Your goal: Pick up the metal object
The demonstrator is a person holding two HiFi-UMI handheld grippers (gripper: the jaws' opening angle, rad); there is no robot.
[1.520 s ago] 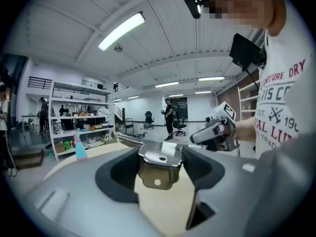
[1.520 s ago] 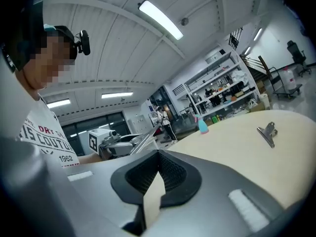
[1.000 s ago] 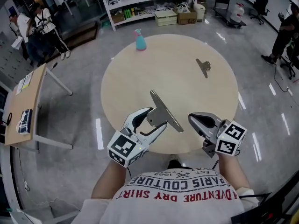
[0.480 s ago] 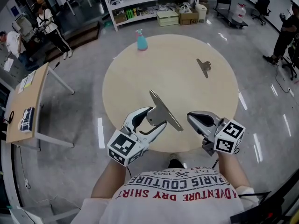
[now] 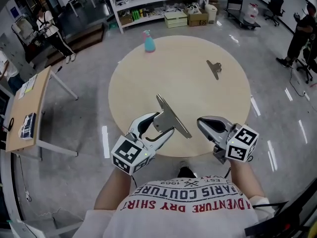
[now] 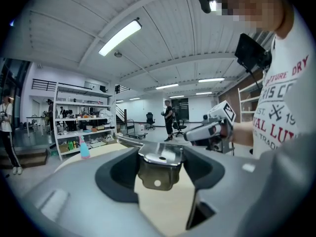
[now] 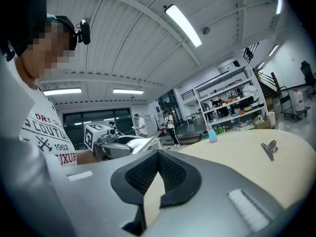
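My left gripper [image 5: 157, 124] is shut on a grey metal object [image 5: 172, 116], a flat plate with a folded bracket end, held tilted above the near edge of the round beige table [image 5: 188, 90]. In the left gripper view the bracket [image 6: 158, 158] sits clamped between both pads. My right gripper [image 5: 203, 123] hovers just to its right with its pads together and nothing in them; the right gripper view shows the pads [image 7: 174, 174] meeting at the tip. A smaller metal clip [image 5: 214, 68] lies on the table's far right.
A teal spray bottle [image 5: 148, 41] stands at the table's far edge. A wooden side table [image 5: 25, 108] is to the left, shelving [image 5: 158, 4] at the back. People stand at the far left [image 5: 47, 26] and far right [image 5: 299, 33].
Both grippers and the held metal object have barely shifted in the view. The grip is unchanged. People at the far left have moved about.
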